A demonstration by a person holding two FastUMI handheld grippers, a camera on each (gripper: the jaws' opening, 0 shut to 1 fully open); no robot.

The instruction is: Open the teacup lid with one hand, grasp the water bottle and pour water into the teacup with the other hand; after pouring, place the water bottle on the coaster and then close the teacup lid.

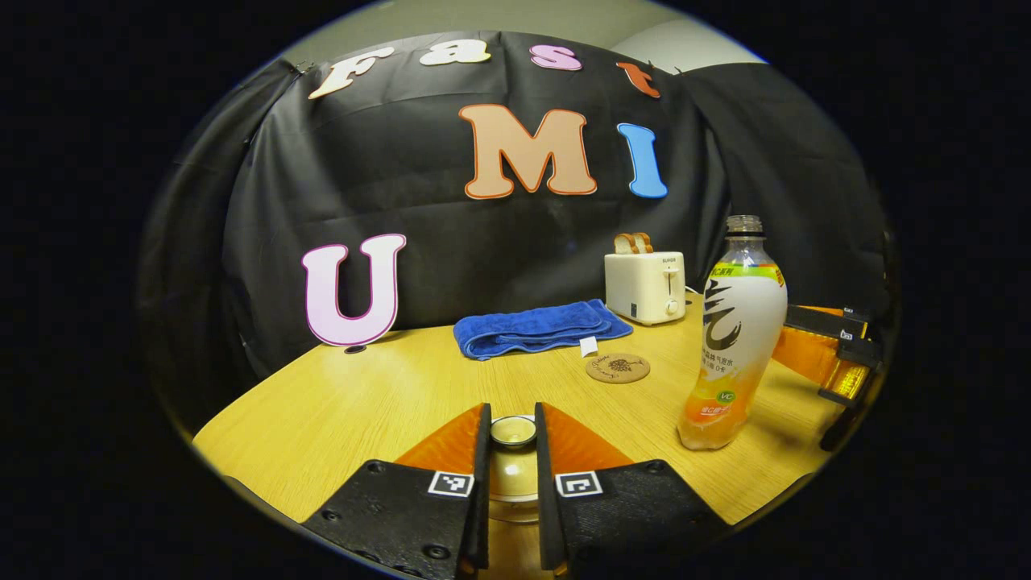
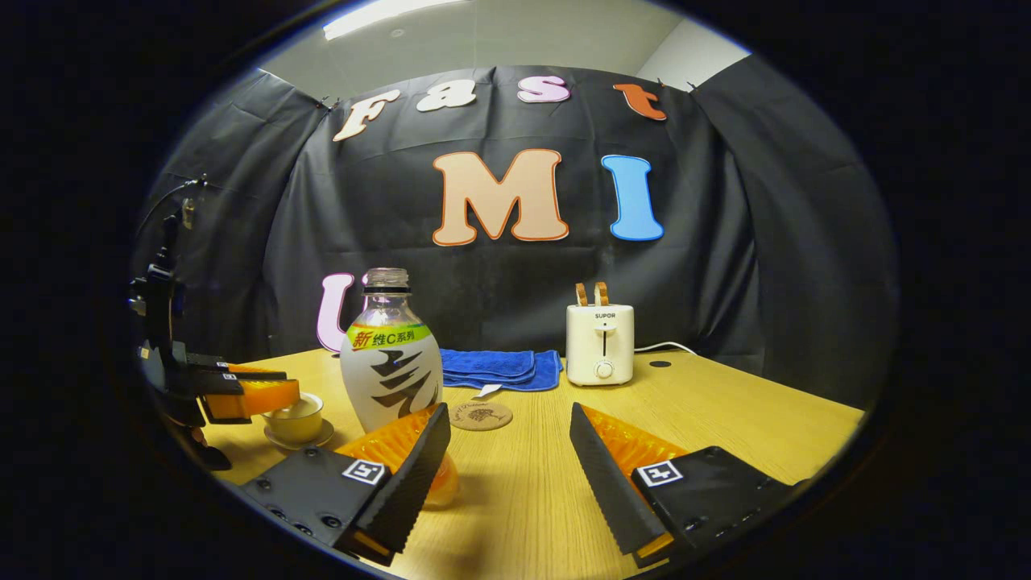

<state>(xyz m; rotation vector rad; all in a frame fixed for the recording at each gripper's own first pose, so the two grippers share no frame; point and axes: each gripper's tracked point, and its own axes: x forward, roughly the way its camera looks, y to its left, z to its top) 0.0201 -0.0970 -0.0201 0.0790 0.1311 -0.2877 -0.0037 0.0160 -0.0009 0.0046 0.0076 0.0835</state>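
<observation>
2 grippers: left gripper point(image 1: 512, 439) fingers clamped on teacup lid point(image 1: 513, 432), right gripper point(image 2: 509, 439) fingers apart nr water bottle point(image 2: 391, 362).

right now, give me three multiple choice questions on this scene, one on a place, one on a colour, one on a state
1. Where does the coaster lie?
A. in front of the towel
B. on the toaster
C. under the teacup

2. What colour is the towel?
A. red
B. blue
C. white

3. How does the right gripper stand?
A. open, the bottle just beyond its left finger
B. shut on the bottle
C. shut on the toaster

Answers:
1 A: it lies bare on the table before the folded towel.
2 B: the folded cloth is blue.
3 A: the fingers stand wide apart.
</observation>
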